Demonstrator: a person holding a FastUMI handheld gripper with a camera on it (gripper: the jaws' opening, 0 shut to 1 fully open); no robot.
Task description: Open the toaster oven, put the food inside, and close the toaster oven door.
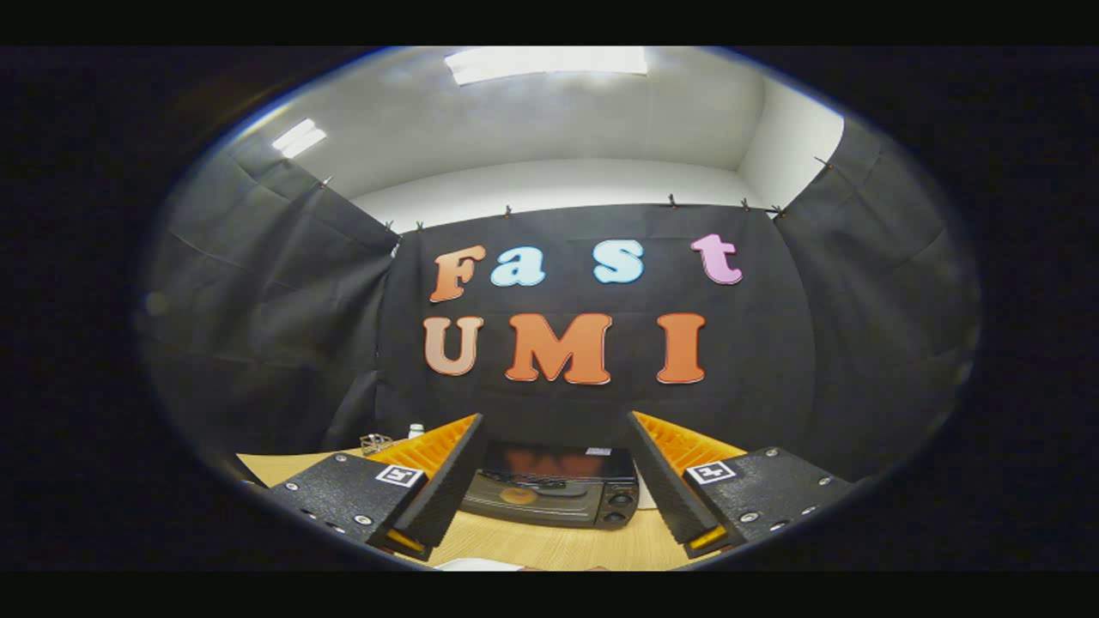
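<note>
Toaster oven (554,493) sits on the wooden table (549,545), beyond the fingers and framed in the gap between them, door closed (glass front dark, something round and orange seen faintly behind it). Knobs (620,506) stacked on its right side. Gripper (555,481) spread wide, holding nothing, raised above the table and well apart from the oven. Small white bottle (416,430) and a wire object (375,443) stand past the left finger, near the booth wall.
</note>
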